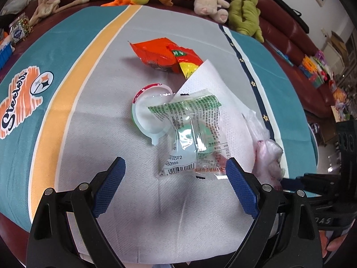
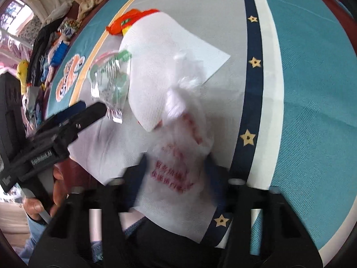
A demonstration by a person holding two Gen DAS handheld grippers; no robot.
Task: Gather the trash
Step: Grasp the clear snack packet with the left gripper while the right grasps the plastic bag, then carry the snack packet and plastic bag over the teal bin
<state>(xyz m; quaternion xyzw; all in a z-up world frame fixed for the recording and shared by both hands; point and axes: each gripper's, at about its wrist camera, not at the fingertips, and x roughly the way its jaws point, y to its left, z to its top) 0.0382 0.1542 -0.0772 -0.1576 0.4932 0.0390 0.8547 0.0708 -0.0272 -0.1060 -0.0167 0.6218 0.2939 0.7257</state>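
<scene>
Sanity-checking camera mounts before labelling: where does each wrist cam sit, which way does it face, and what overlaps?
Left wrist: on the left gripper, angled steeply down at a clear wrapper on a white paper towel; its open blue-padded fingers show, plus part of the right gripper at the right edge.
Right wrist: on the right gripper, angled steeply down at a crumpled red-printed plastic bag between blurred fingers; the left gripper and a hand show.
Shared: wrapper, towel, orange packet, bag.
</scene>
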